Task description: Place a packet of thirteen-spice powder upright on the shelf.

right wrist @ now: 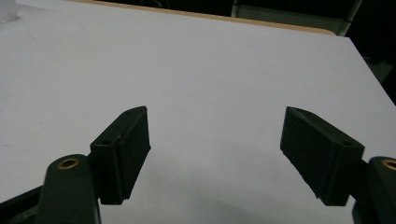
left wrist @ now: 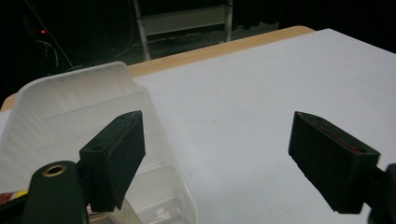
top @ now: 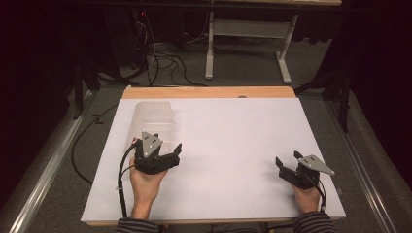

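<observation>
Translucent bin (top: pixel 153 121) sits far-left on table (top: pixel 233 131), my left gripper (top: pixel 160 148) at its near end, right gripper (top: pixel 288 161) well apart, both fingers wide.

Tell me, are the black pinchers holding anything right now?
No, nothing is held. The left gripper is open, one jaw over the clear plastic tub without pinching it. The right gripper is open above the white table.

Translucent white bin (top: pixel 153 124), white table (top: pixel 233 145), striped sleeves (top: pixel 138 225).
</observation>
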`<move>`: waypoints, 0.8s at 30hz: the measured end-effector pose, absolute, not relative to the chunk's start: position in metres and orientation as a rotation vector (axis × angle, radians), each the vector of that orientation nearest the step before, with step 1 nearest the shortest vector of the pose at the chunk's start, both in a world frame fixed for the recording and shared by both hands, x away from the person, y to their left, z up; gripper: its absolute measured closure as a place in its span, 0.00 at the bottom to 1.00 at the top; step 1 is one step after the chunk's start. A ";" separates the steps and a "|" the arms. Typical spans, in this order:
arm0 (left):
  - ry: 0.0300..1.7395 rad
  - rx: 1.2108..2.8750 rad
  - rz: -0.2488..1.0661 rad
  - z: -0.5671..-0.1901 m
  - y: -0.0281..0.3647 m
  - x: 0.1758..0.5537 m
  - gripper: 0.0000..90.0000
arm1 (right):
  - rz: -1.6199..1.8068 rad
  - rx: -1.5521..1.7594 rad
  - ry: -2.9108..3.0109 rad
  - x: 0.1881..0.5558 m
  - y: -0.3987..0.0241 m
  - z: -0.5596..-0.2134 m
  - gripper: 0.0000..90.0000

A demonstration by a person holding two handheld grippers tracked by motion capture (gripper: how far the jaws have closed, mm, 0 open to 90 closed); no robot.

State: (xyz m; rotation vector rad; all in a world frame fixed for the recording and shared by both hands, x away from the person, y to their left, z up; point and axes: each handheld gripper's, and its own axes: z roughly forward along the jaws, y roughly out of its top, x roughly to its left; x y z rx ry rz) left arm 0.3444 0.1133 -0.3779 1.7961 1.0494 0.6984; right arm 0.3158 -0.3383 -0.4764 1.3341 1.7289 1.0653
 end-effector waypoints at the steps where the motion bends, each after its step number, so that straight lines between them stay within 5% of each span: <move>1: 1.045 1.800 0.694 -0.379 0.112 0.344 0.21 | 1.065 1.334 1.730 0.316 -0.338 -0.476 0.27; 24: 0.964 1.848 0.615 -0.383 0.083 0.339 0.22 | 1.061 1.328 1.738 0.316 -0.338 -0.476 0.27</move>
